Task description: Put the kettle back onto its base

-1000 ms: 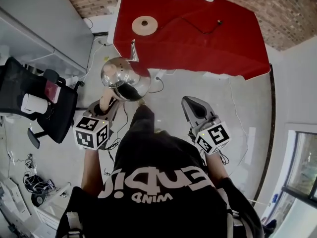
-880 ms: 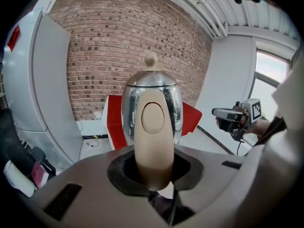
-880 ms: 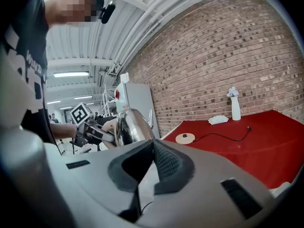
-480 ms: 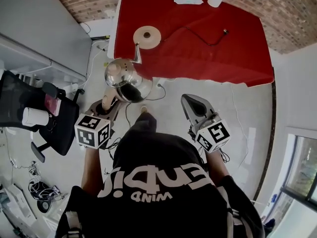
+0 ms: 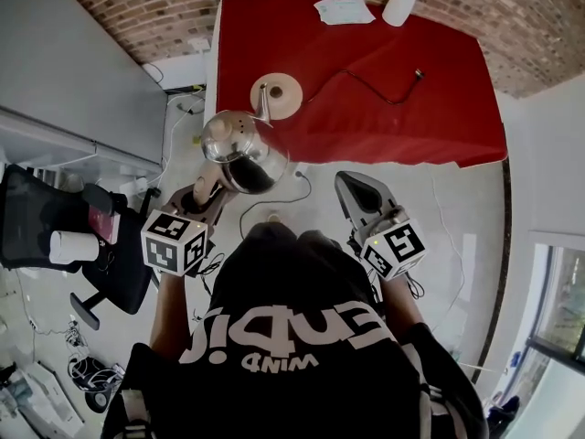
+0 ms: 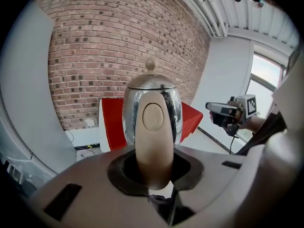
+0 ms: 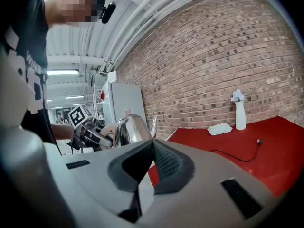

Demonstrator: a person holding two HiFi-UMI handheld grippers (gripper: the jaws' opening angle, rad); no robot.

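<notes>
1. Head view: holds the kettle [image 5: 239, 149] in the air by its beige handle [image 5: 203, 187], clamped in the left gripper [image 5: 212, 194], just off the near left corner of the red table [image 5: 411, 108]. Leaves the round base [image 5: 276, 95] bare on the cloth near that same corner, just beyond the spout [image 5: 263, 108]. Holds the right gripper [image 5: 352, 187] well apart, off the near edge and over the floor. Likely best done by centring the kettle's bottom over the middle of the base, lowering it straight and level, and letting go only once it is seated.

2. Left gripper view: shows both jaws pressed on the handle. Presents the kettle upright, lid knob [image 6: 150, 64] on top, so its long axis looks vertical. Points the spout away from the camera, toward the table and the brick wall [image 6: 95, 42], and hides it behind the steel body.

3. Right gripper view: shows the jaws closed together on nothing. Catches the kettle in profile, spout aimed at the table, handle toward the person. Takes in a white vase [image 7: 241, 110] at the far edge and a black cable [image 7: 237, 156] across the cloth, worth staying clear of when lowering.
</notes>
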